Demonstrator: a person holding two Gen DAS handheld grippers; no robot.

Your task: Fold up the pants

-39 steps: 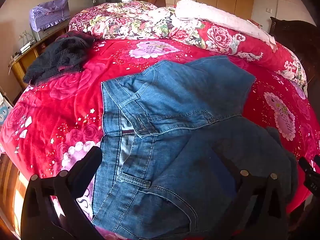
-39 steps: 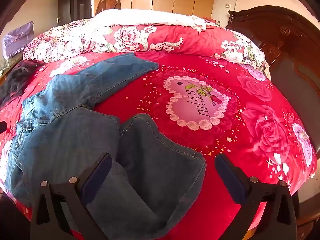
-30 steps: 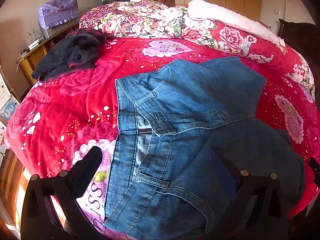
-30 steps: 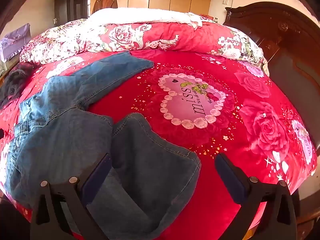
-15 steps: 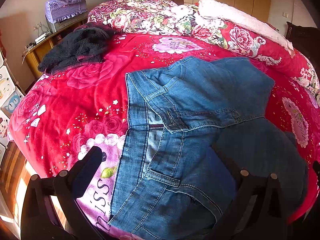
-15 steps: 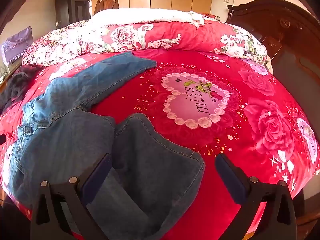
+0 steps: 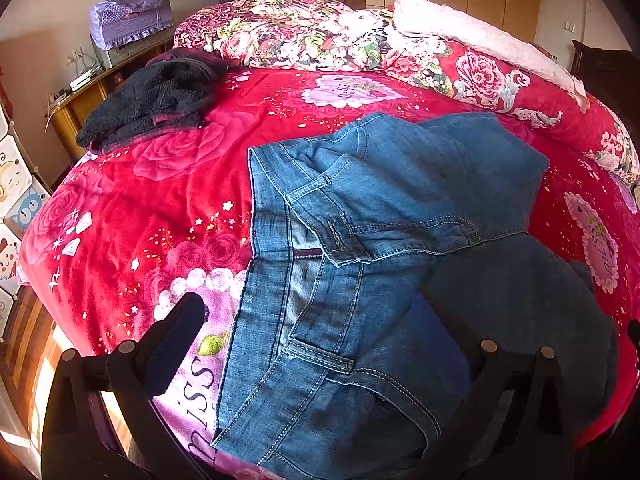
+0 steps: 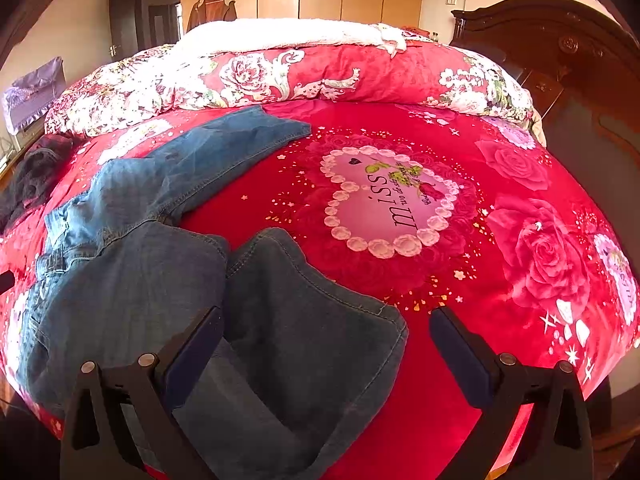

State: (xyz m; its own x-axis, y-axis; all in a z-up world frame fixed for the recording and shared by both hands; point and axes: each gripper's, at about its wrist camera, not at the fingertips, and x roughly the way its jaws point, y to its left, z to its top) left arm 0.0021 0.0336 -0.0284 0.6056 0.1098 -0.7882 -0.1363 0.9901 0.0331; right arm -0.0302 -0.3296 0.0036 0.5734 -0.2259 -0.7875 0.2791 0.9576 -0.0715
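Blue denim pants (image 7: 400, 220) are lying rumpled on the red bedspread, waistband facing left w/ fly open. One leg is stretching toward the far pillows; the other (darker, in shadow) is bunching up at the near edge.

Pants (image 7: 384, 240) lying on blanket (image 7: 152, 208) near bed's front edge, waistband facing 9 o'clock, one leg stretching toward 1 o'clock, other leg lying folded back at 5 o'clock. Dark garment (image 7: 152, 96) sitting on blanket at 10 o'clock from pants, well apart. Rolled quilt (image 8: 280, 76) lying across far side at 12 o'clock. Headboard (image 8: 580, 80) standing at 3 o'clock. Cabinet (image 7: 88, 92) standing beyond bed at 10 o'clock.
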